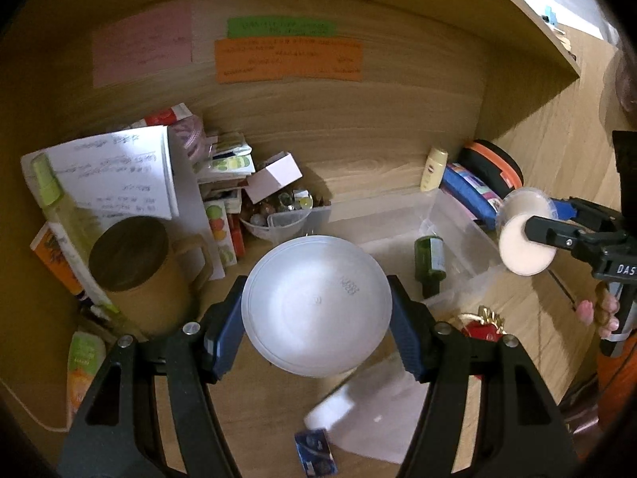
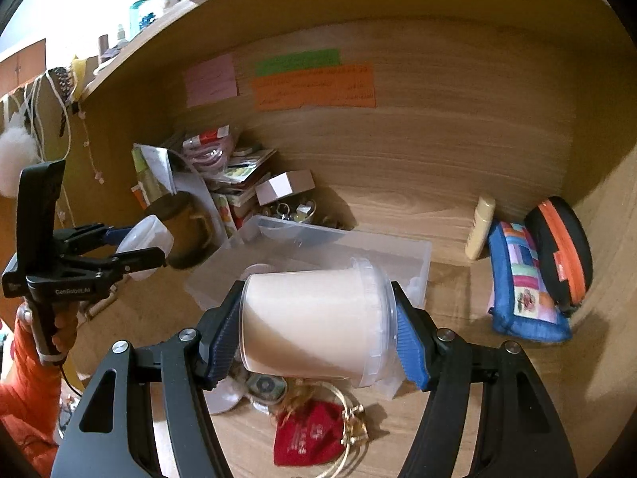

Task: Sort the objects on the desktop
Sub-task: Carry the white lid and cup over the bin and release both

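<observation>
In the left wrist view, the left gripper (image 1: 316,310) has its jaws pinching a round translucent lid (image 1: 316,304) by opposite edges, its flat face turned to the camera, lifted above the counter (image 1: 529,330). Just behind the lid lies a clear plastic bin (image 1: 450,215), with a dark green bottle (image 1: 430,259) leaning at its near wall. Left of the lid stands a brown mug with a dark cover (image 1: 139,267); below the lid a white sheet (image 1: 374,410) lies on the counter. Far right of the bin, the right gripper (image 1: 529,235) carries a clear tub of pale contents (image 1: 523,231), seen end-on. In the right wrist view, the right gripper (image 2: 318,330) has its jaws clamped on that tub (image 2: 314,326), which lies sideways between the blue pads (image 2: 410,348), held in the air in front of the clear bin (image 2: 358,243). Below the tub a red pouch (image 2: 308,434) with gold rings rests on the counter (image 2: 477,378). Right of the bin lean a cream bottle (image 2: 479,233), a patchwork pouch (image 2: 521,283) and a black case with an orange zip (image 2: 557,251). Left of the bin, the left gripper (image 2: 149,247), in a hand with an orange sleeve (image 2: 28,394), holds the lid (image 2: 145,245).
</observation>
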Demonstrator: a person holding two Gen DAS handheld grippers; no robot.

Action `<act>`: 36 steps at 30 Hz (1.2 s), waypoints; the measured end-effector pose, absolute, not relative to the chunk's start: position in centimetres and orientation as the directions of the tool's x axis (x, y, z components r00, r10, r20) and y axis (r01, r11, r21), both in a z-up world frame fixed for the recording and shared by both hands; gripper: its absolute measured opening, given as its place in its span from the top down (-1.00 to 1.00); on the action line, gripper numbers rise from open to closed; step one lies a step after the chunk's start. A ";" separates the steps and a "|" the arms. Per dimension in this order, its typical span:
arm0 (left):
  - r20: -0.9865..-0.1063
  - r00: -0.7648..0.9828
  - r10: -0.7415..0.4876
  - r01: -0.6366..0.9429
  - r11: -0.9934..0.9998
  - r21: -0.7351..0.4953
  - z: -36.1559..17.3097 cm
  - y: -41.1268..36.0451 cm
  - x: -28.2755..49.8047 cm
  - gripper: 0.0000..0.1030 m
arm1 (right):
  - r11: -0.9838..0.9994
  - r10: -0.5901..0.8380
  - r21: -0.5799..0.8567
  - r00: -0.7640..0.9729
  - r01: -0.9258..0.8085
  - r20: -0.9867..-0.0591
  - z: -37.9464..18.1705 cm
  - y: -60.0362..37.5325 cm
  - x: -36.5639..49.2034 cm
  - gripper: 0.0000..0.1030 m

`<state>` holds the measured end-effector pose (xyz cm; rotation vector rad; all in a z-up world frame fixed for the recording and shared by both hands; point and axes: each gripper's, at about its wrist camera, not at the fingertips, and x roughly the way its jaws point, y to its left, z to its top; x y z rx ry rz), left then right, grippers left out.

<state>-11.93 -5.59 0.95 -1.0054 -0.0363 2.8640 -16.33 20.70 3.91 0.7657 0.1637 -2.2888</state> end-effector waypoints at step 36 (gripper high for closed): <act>-0.754 -0.649 0.101 -0.131 -0.991 -0.020 -4.6 -4.4 -25.9 -0.26 | -0.700 -0.545 0.067 -0.470 0.711 -0.694 -1.6 13.1 -25.3 -0.24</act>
